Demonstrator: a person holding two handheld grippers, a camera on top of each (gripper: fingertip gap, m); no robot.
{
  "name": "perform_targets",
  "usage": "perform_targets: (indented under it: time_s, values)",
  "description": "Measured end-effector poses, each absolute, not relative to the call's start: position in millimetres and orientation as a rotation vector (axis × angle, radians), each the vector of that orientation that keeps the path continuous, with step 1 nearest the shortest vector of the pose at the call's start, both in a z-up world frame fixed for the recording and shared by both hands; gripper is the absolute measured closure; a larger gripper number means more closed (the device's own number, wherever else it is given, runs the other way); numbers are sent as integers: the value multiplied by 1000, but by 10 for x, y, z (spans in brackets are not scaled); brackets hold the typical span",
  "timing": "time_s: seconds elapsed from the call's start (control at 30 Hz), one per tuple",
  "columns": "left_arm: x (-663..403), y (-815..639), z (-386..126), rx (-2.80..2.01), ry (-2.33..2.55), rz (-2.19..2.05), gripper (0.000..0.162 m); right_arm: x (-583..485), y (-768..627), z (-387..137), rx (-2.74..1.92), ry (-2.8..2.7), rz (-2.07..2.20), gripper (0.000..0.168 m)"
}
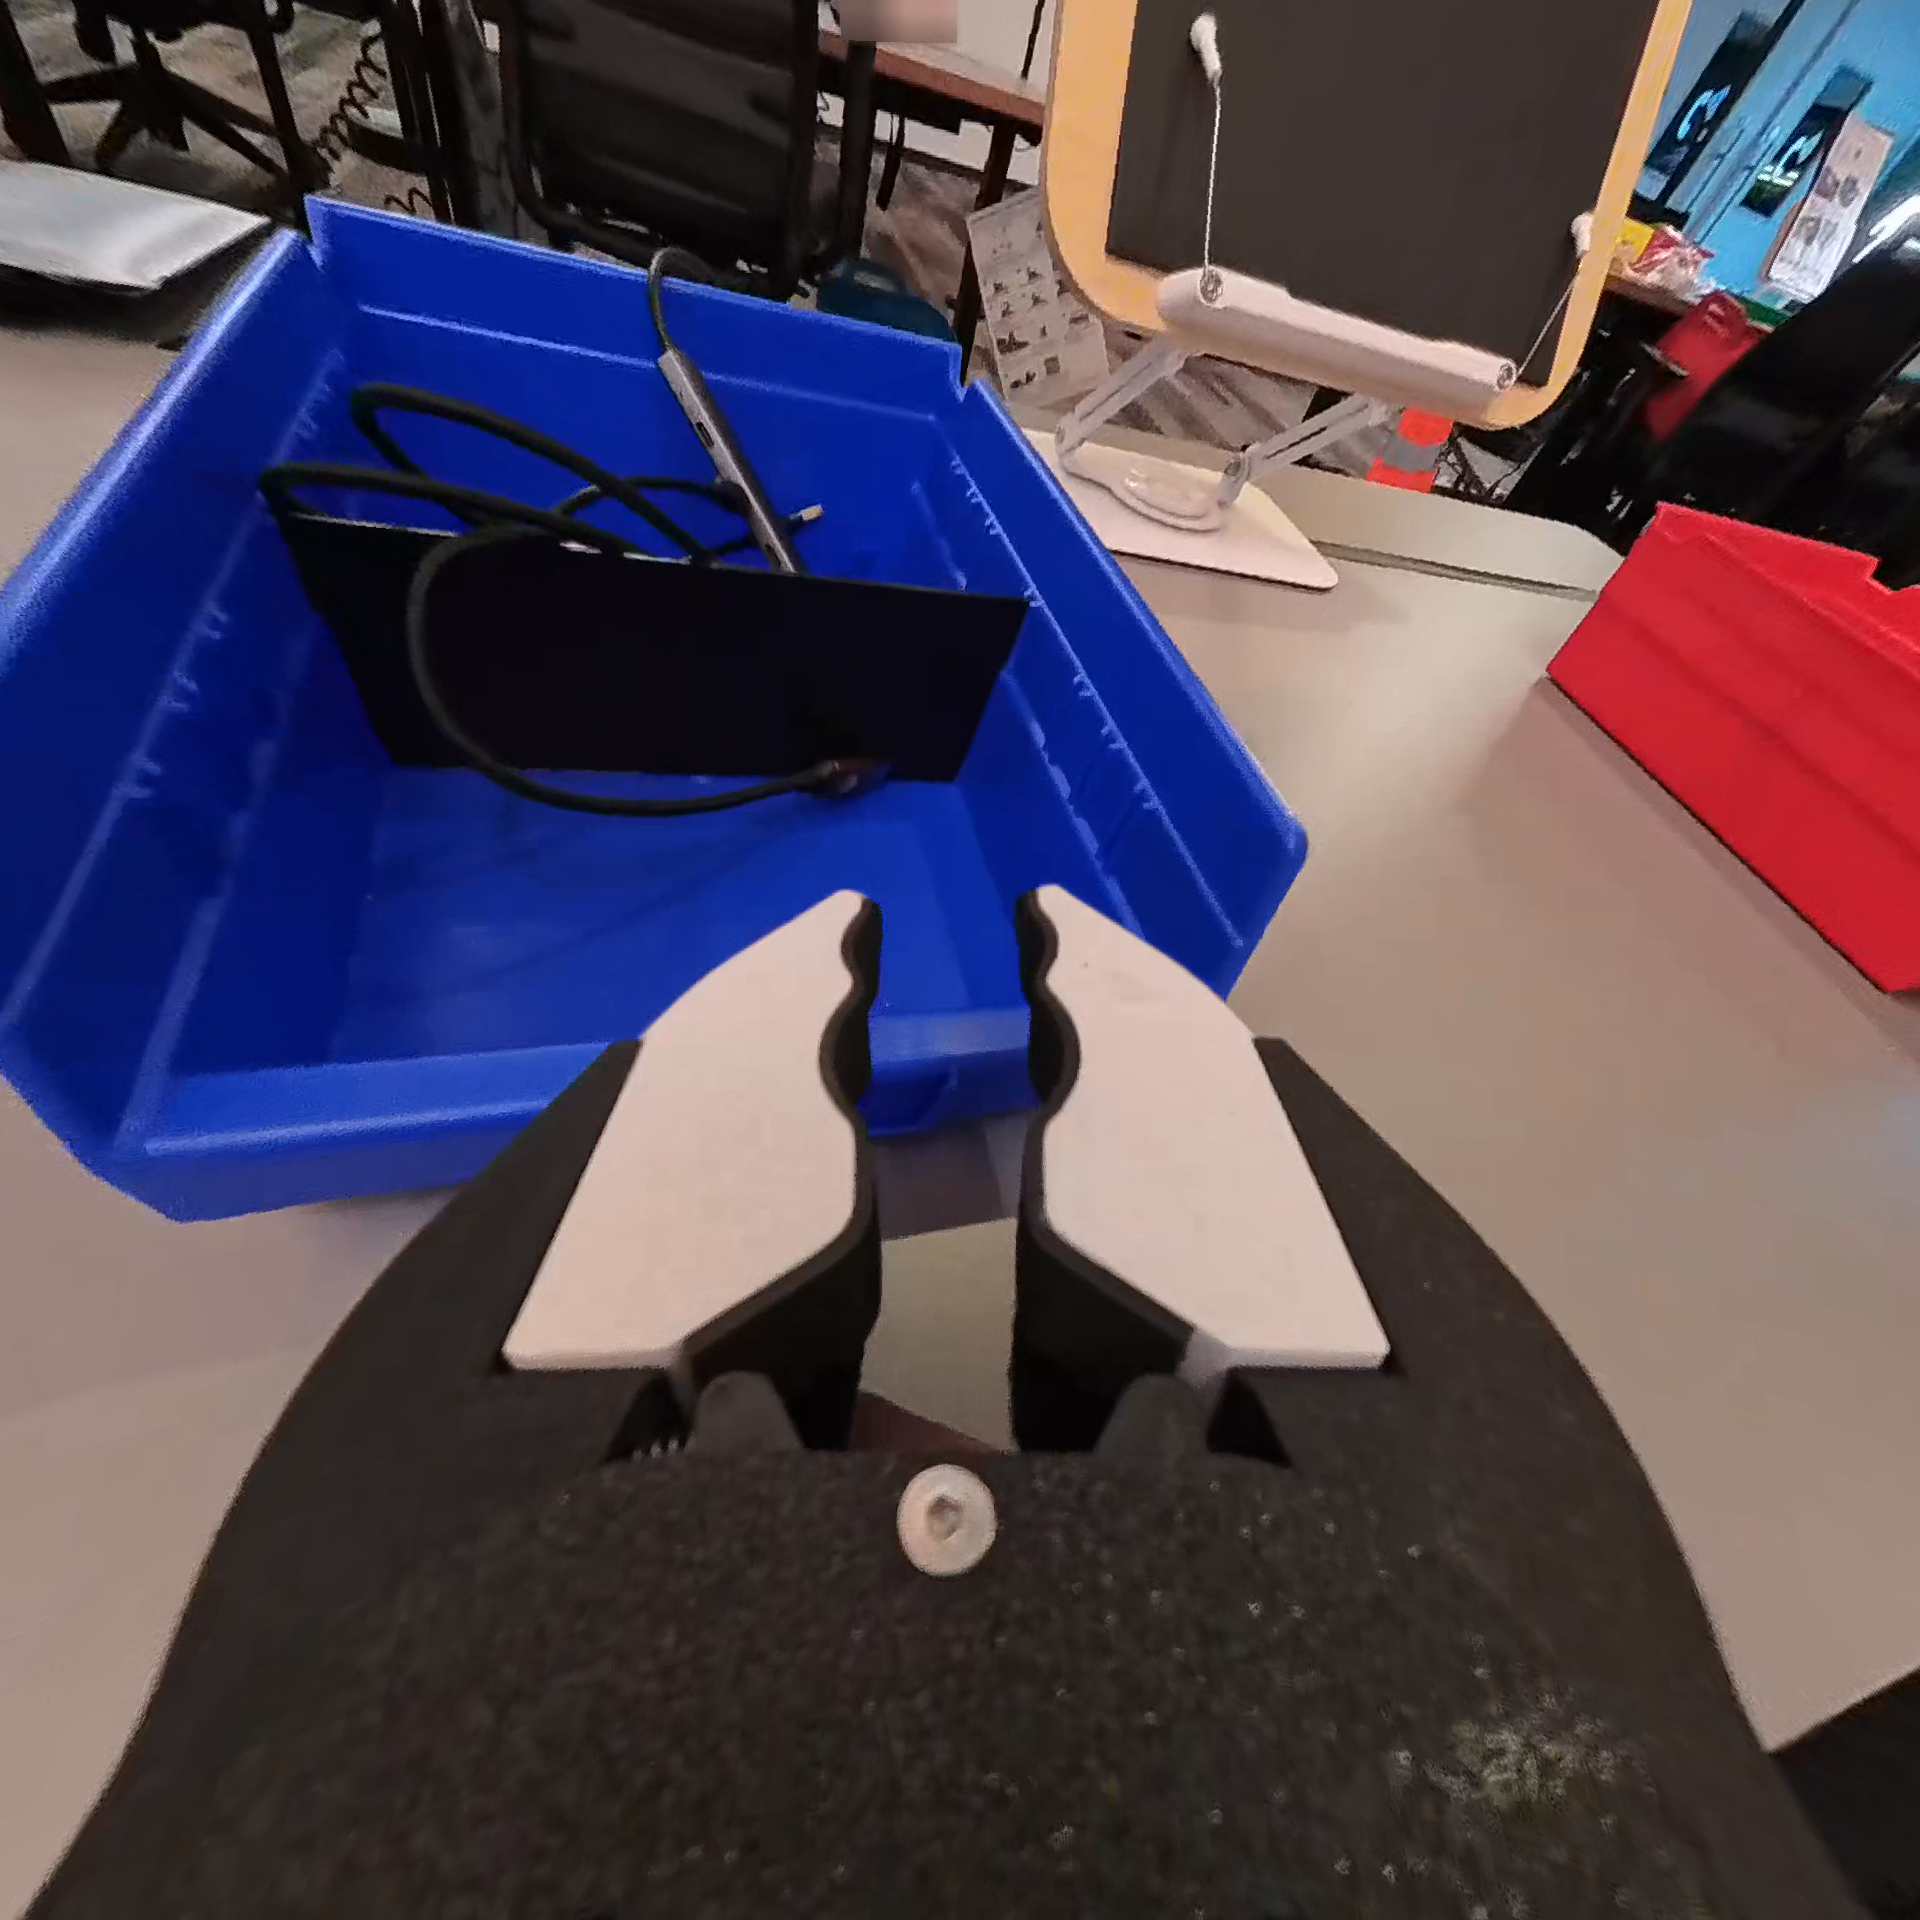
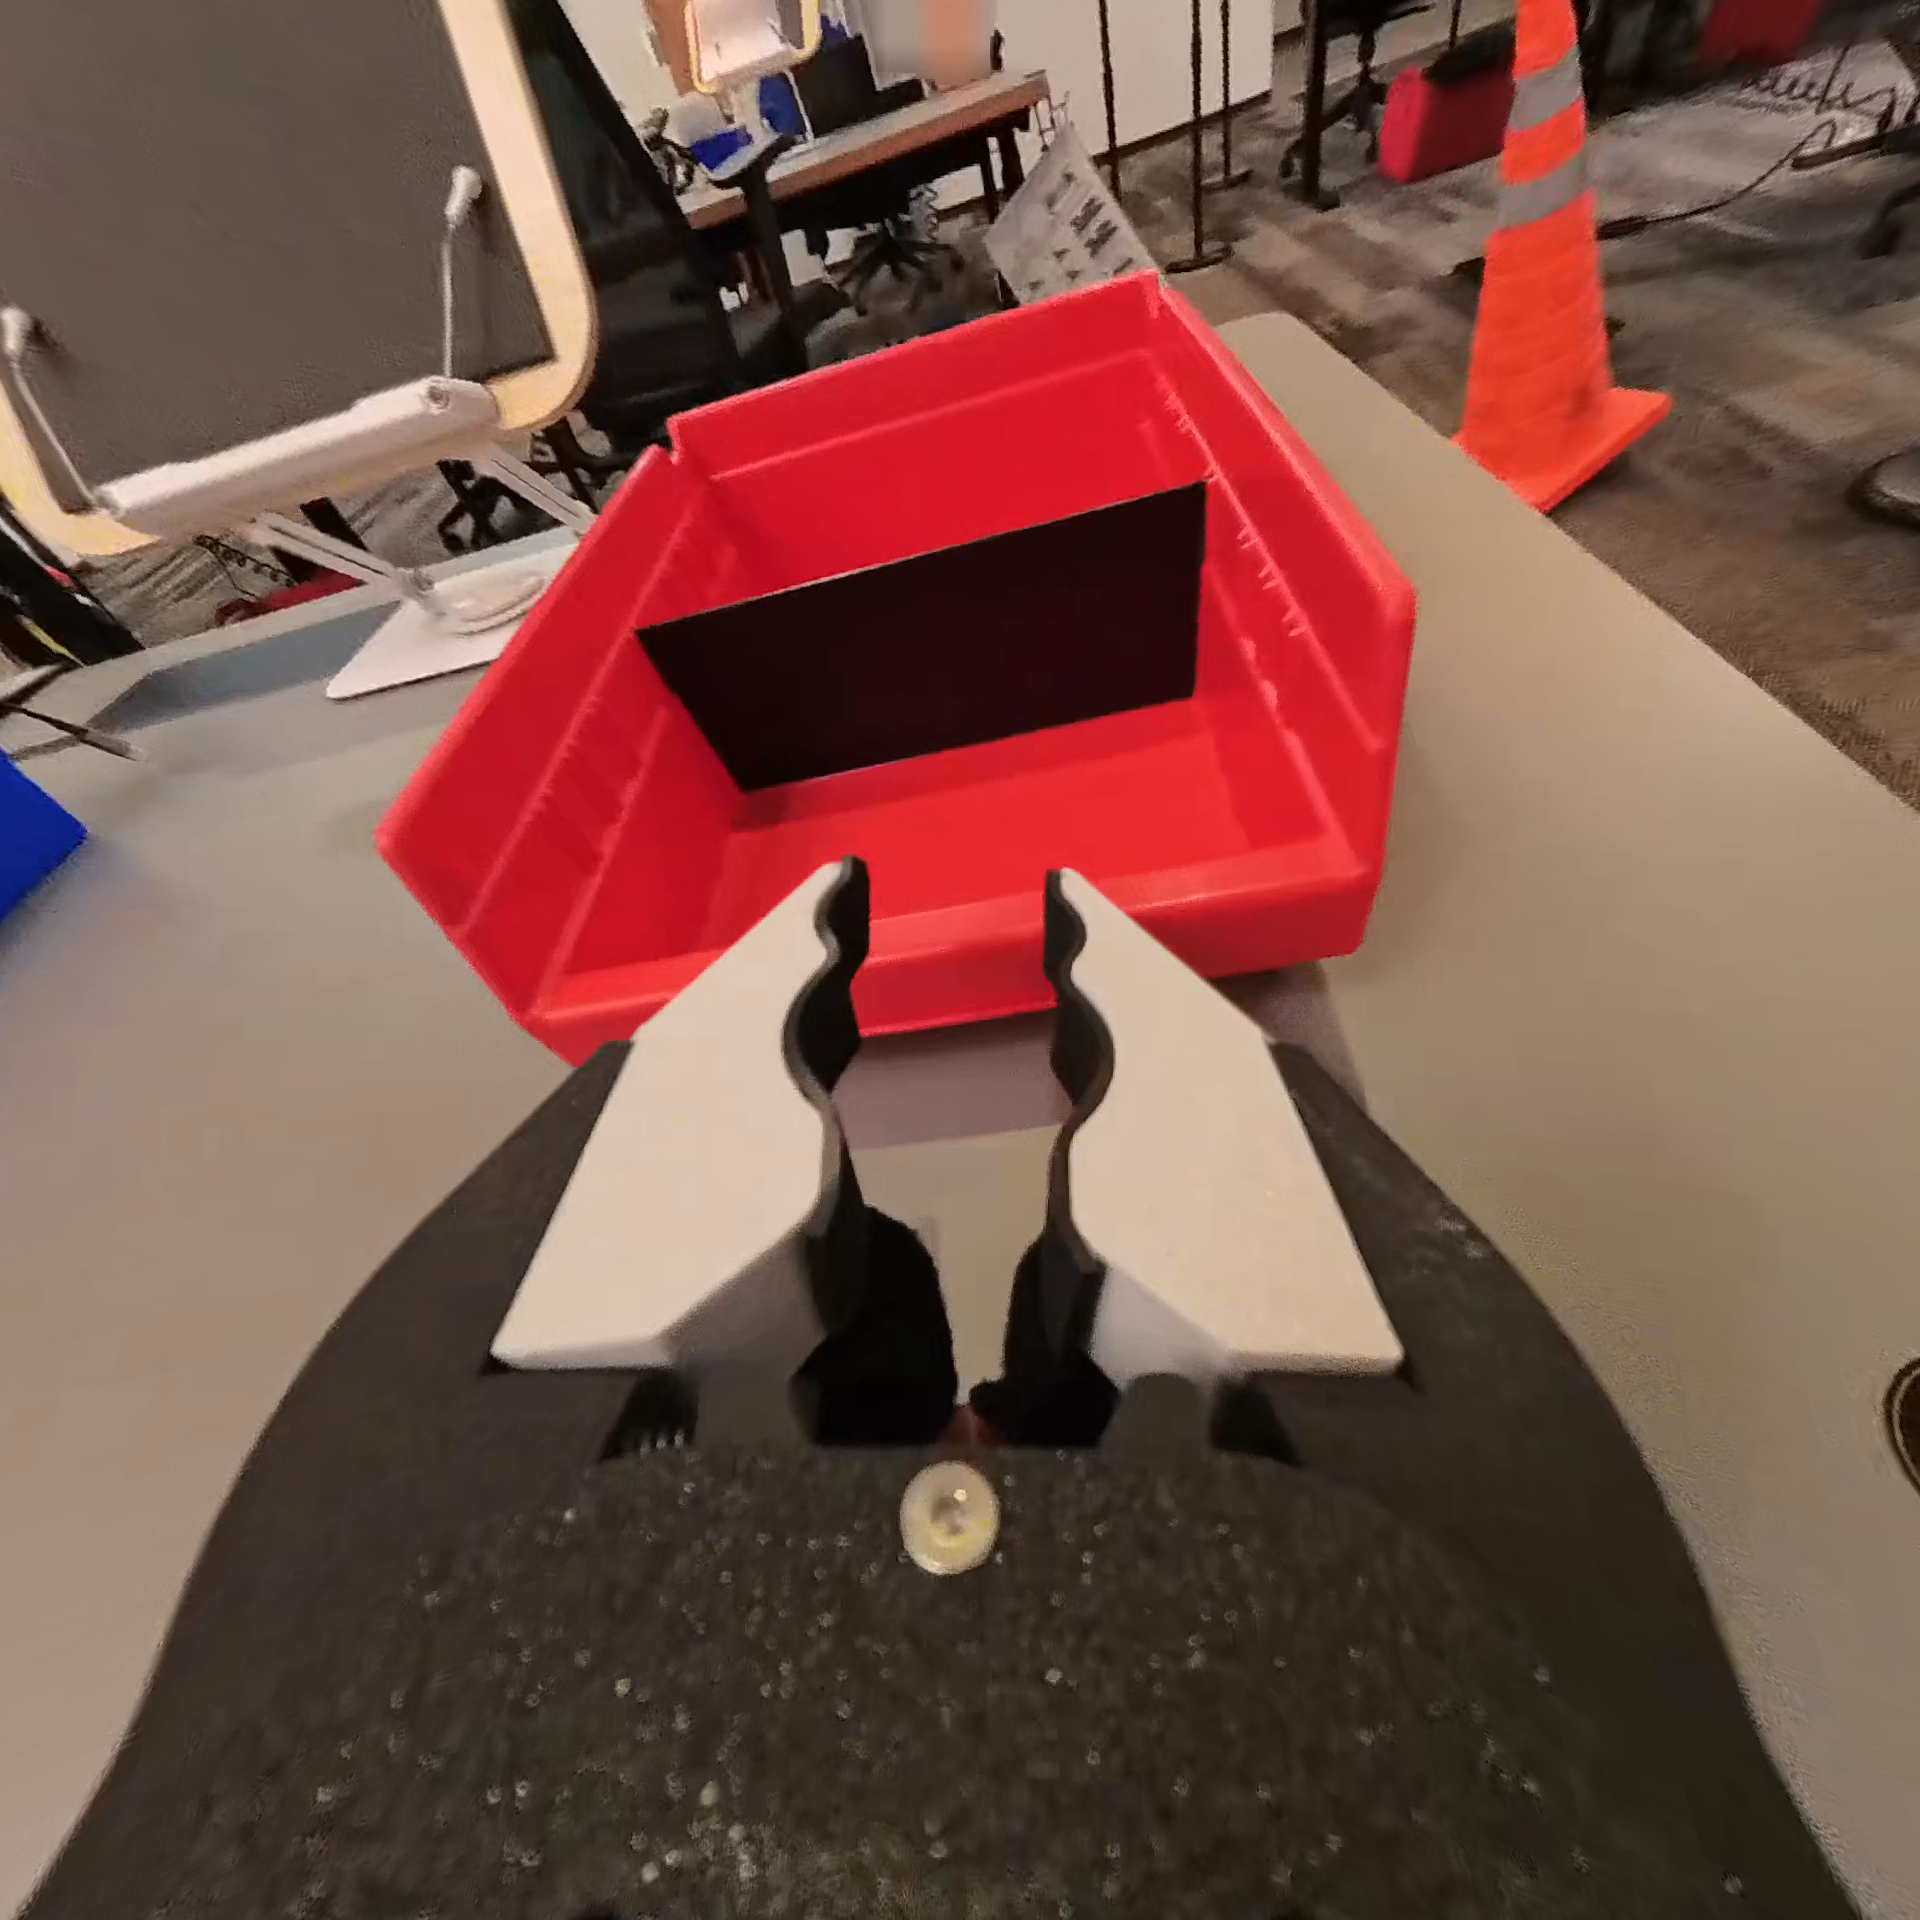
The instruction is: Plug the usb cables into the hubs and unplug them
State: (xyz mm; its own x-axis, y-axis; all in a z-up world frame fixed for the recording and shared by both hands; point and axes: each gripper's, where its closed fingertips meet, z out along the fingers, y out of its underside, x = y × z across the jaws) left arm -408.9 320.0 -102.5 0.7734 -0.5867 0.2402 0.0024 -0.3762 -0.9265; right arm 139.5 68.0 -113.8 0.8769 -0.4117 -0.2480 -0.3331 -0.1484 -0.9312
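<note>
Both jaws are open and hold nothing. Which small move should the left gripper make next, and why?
Probably ease the left gripper forward over the blue bin, toward the black cable draped over its black divider. Its jaws are open and empty, above the bin's near edge; the red bin looks empty.

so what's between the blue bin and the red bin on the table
Only bare grey table lies between the blue bin and the red bin in the left wrist view; a white stand base sits farther back.
</note>
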Motion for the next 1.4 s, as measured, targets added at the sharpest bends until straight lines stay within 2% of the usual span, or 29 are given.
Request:
perform_targets:
  time_s: [0.53, 0.67, 0.77, 0.83, 1.0, 1.2, 1.3, 1.37, 1.4]
  values:
    - [-3888, 3150, -1067, -1828, 642, -524, 137, 1070, 666, -1084, -1779, 446, -145, 143]
    - [-3760, 3076, -978, -1836, 671, -664, 137, 684, 751, -924, -1745, 361, -58, 143]
    - [-3677, 3100, -813, -1902, 777, -776, 132, 339, 848, -851, -1750, 244, -10, 143]
    - [-3661, 3214, -676, -1975, 842, -813, 123, 152, 896, -854, -1760, 168, -9, 143]
    - [-3680, 4153, -475, -2241, 850, -686, 107, -194, 1006, -931, -1789, 65, 68, 143]
    - [-3555, 5150, -911, -2632, 645, -743, 98, -246, 1085, -1139, -1847, 21, 78, 143]
    - [-3458, 5275, -1173, -2731, 645, -729, 100, -255, 1087, -1233, -1872, 48, 149, 143]
    - [-3476, 5335, -1320, -2769, 667, -638, 109, -257, 1076, -1269, -1882, 64, 182, 143]
    - [-3472, 5350, -1359, -2772, 674, -627, 119, -257, 1069, -1276, -1883, 68, 191, 143]
